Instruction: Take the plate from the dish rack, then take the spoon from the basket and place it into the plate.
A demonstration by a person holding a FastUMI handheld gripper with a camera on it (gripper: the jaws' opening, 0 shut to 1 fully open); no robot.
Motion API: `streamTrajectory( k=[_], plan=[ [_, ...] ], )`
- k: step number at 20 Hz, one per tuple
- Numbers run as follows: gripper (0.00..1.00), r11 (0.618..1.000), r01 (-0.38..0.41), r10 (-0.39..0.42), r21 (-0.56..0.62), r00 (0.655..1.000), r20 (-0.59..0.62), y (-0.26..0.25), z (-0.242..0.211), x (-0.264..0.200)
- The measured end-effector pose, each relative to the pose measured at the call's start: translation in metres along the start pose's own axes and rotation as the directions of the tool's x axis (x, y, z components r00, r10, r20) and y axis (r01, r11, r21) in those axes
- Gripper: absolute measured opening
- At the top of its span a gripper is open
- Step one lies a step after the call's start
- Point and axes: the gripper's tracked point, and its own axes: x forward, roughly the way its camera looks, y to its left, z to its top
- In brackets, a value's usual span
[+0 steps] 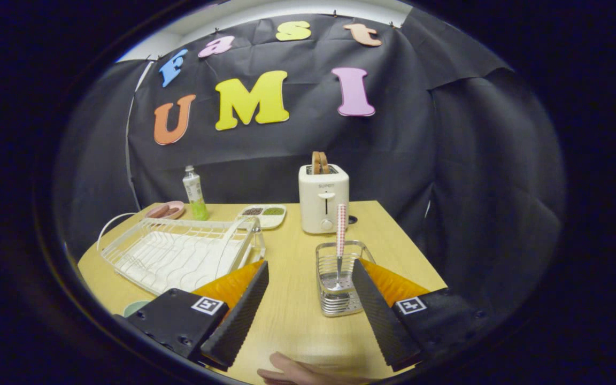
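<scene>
My gripper (309, 270) stands open above the wooden table (292, 315), its two ribbed fingers wide apart with nothing between them. A metal basket (338, 299) sits just ahead of the right finger (377, 310). In it a spoon (340, 235) stands upright, its checked handle pointing up. The white wire dish rack (179, 254) lies beyond the left finger (238, 315); no plate is seen standing in it. A pale green rim, possibly a plate (136, 307), peeks out beside the left finger's base.
A white toaster (323, 199) with bread in it stands at the back. Left of it are a divided tray (264, 215), a bottle (194, 193) and a pink dish (166, 210). A hand (300, 372) rests at the table's near edge.
</scene>
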Motion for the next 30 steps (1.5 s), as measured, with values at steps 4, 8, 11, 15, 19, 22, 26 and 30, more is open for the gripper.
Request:
streamTrajectory(
  k=[4,8,11,15,19,22,26,30],
  plan=[
    [1.00,0.999,0.039,-0.038,-0.034,0.999,0.029,-0.015,0.026,0.045],
    [1.00,0.997,0.082,-0.082,-0.007,0.996,-0.033,-0.021,0.030,0.078],
    [0.93,0.997,0.067,-0.066,0.029,0.998,-0.007,-0.019,0.038,0.093],
    [0.43,0.994,0.097,-0.090,0.055,0.990,-0.106,-0.026,0.018,0.111],
    [0.17,0.988,0.126,-0.119,0.089,0.990,-0.077,-0.034,0.021,0.106],
    [0.16,0.982,0.115,-0.122,0.149,0.992,0.039,-0.036,0.049,0.081],
    [0.15,0.978,0.164,-0.186,0.127,0.965,0.187,-0.037,0.093,0.033],
    [0.16,0.982,0.172,-0.187,0.077,0.936,0.298,-0.010,0.134,-0.035]
  ],
)
